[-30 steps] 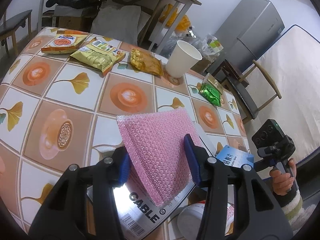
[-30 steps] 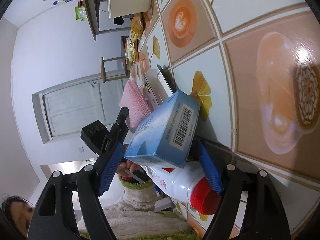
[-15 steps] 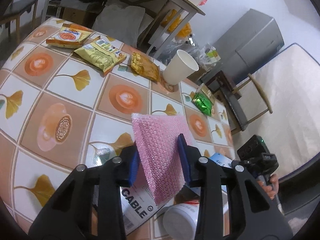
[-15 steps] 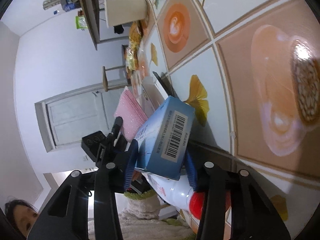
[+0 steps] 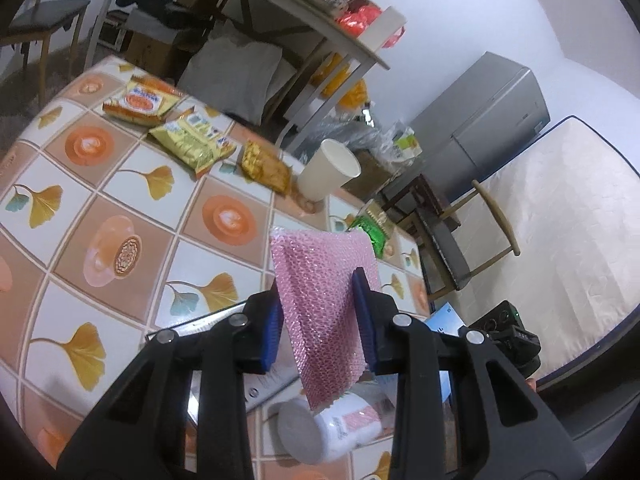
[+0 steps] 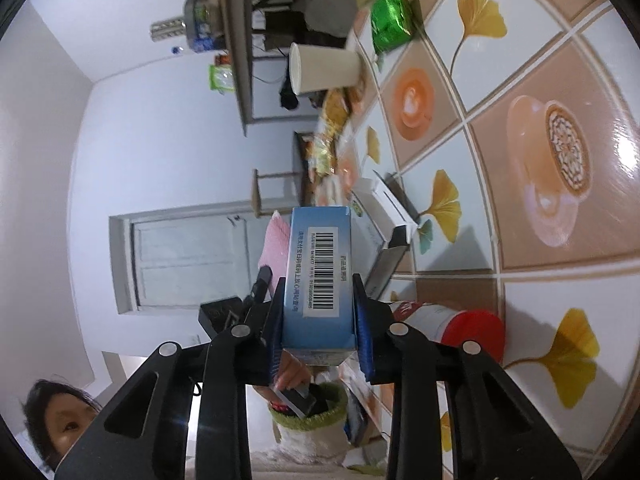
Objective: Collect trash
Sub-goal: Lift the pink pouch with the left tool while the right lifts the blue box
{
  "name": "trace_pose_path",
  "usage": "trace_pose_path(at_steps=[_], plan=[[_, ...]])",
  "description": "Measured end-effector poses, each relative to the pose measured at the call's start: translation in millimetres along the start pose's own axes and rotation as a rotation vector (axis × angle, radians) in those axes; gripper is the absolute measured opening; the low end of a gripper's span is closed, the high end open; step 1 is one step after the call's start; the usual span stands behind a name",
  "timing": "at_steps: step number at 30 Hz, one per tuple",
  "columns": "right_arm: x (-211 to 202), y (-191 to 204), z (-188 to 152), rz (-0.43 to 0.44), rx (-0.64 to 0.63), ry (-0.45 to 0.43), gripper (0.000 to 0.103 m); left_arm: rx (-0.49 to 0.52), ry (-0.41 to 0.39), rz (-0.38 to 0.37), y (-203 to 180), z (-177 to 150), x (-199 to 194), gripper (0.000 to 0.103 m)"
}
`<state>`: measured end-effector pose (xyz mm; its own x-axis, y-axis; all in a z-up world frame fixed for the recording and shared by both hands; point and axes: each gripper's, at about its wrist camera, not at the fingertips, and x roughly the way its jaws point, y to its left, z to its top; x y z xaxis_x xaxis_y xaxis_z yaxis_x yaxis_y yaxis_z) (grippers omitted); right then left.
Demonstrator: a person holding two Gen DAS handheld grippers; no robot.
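Note:
My left gripper (image 5: 318,304) holds a pink bubble-wrap pouch (image 5: 324,272) above the tiled table (image 5: 120,184); its blue pads press on both sides and the jaws are still closing. My right gripper (image 6: 319,300) clamps a light blue box (image 6: 320,248) with a barcode, lifted off the table, jaws also still closing. Left on the table are a white paper cup (image 5: 328,176), a green packet (image 5: 370,232), three snack packets (image 5: 192,144) at the far side, and a white jar with a red lid (image 6: 460,328) lying on its side.
A flat white box (image 6: 384,204) lies on the table under both grippers. A dark chair (image 5: 448,248) and an upright mattress (image 5: 560,240) stand beyond the table's right edge. A grey shelf table (image 5: 320,28) with clutter is behind. A person's sleeve (image 6: 308,420) shows below.
Both grippers closed on their items and rose. The pink pouch came up off the white box. The blue box lifted off the jar and now stands straight between the right pads.

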<state>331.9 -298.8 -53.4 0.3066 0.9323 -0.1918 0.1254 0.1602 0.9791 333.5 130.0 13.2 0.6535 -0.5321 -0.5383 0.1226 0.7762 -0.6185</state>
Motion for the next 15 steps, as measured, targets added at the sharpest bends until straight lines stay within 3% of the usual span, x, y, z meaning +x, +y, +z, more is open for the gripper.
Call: trace_pose_path(at_steps=[15], plan=[[-46.5,21.7,-55.0,0.023,-0.04,-0.082,0.029,0.124,-0.037,0.081,-62.7,-39.0,-51.5,0.029]])
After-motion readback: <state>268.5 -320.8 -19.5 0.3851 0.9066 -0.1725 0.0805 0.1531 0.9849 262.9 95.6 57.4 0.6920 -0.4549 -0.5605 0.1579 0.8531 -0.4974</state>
